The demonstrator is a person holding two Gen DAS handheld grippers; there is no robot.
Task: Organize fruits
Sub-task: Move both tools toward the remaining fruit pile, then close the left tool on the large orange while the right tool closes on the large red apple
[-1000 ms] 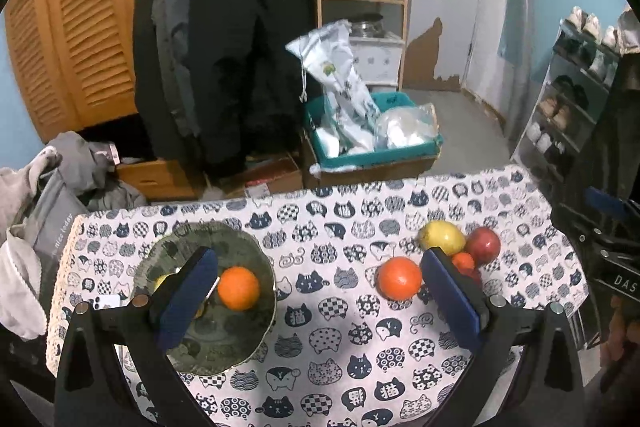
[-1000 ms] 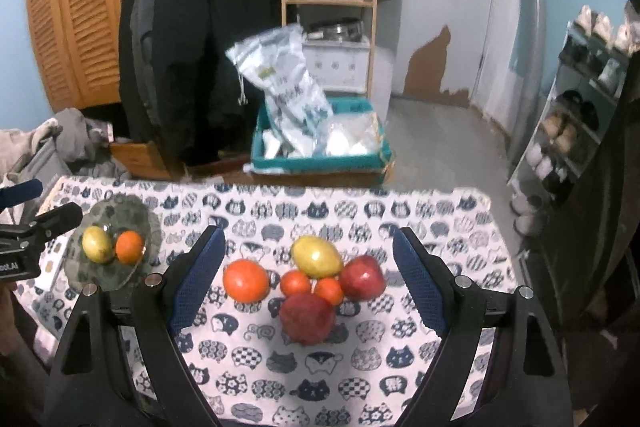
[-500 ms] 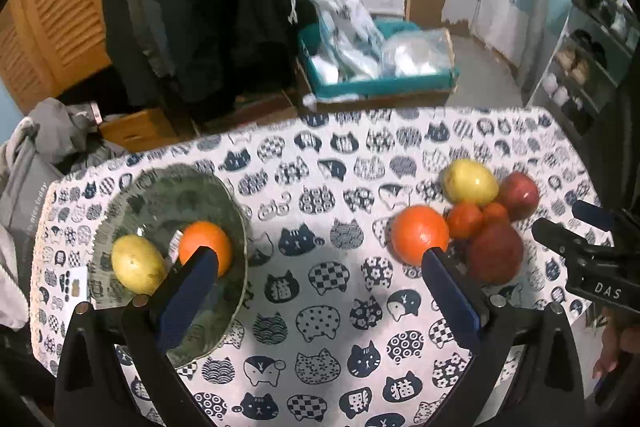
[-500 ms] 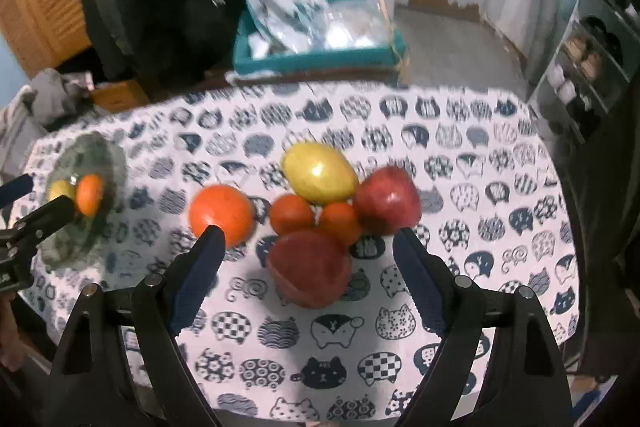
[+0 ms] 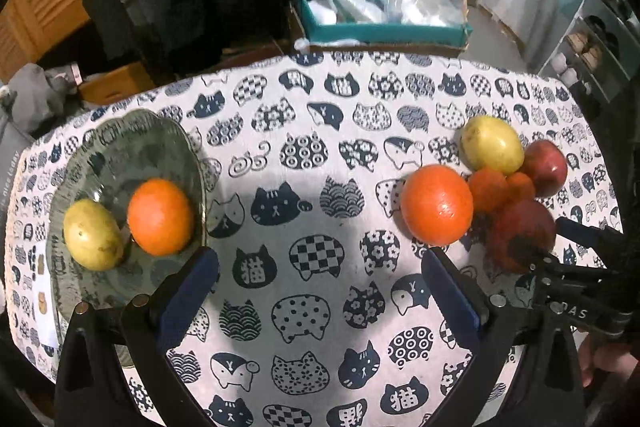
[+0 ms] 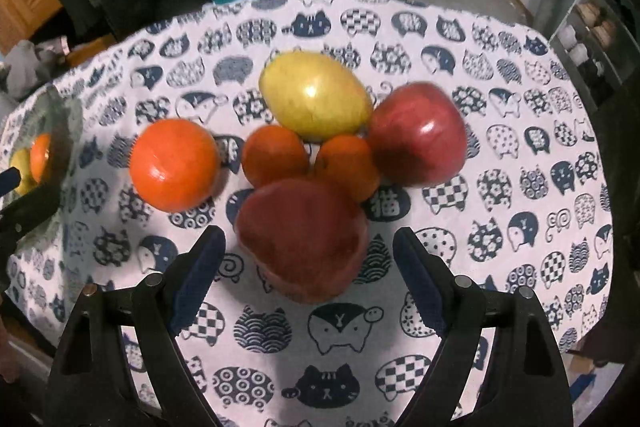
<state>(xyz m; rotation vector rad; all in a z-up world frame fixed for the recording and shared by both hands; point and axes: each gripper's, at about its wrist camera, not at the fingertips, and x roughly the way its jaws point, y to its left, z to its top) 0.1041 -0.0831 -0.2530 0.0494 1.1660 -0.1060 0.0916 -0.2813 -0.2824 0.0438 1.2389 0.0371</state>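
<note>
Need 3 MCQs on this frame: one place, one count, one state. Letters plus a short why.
1. Where does the dark red fruit nearest the right tool lie?
A. in the glass plate
B. on the cat-print cloth, just ahead of the tool
C. in the teal box

2. How many fruits lie in the glass plate?
A. two
B. four
C. none

3. How does the left tool stand?
A. shut on an orange
B. shut and empty
C. open and empty

Key: 1 B, it sits on the cloth in front of the spread blue pads; 2 A, one yellow-green fruit and one orange; 3 C, its pads stand wide apart with only cloth between them.
</note>
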